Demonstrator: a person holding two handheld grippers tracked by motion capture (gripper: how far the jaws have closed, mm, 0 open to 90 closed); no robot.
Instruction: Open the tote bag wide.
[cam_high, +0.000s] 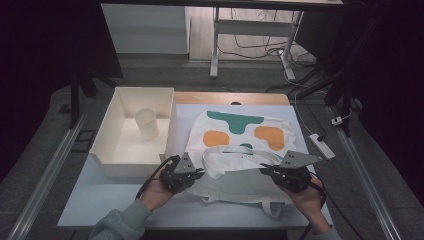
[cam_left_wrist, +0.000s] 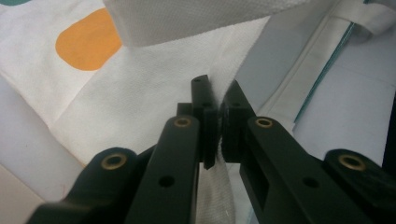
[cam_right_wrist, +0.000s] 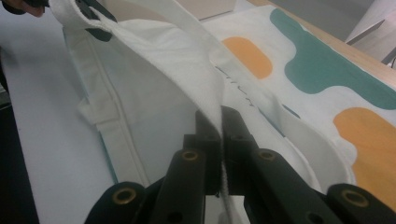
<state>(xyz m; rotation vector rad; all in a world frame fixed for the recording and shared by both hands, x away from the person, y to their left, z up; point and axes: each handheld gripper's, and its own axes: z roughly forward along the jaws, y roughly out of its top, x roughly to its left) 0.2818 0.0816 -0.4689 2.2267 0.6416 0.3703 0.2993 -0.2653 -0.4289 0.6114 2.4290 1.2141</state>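
Observation:
A white cloth tote bag (cam_high: 240, 145) with green and orange shapes lies on the white table, its mouth towards the person. My left gripper (cam_high: 200, 173) is shut on the bag's upper rim at the left of the mouth; in the left gripper view the cloth (cam_left_wrist: 218, 100) is pinched between the black pads. My right gripper (cam_high: 264, 170) is shut on the rim at the right, and the right gripper view has the fabric edge (cam_right_wrist: 219, 112) clamped between the pads. The rim is lifted a little between the two grippers, so the mouth gapes.
A white open box (cam_high: 116, 152) stands at the left of the table with a white paper cup (cam_high: 146, 123) upright inside. A power strip (cam_high: 321, 145) lies off the table's right edge. Table legs and cables are on the floor behind.

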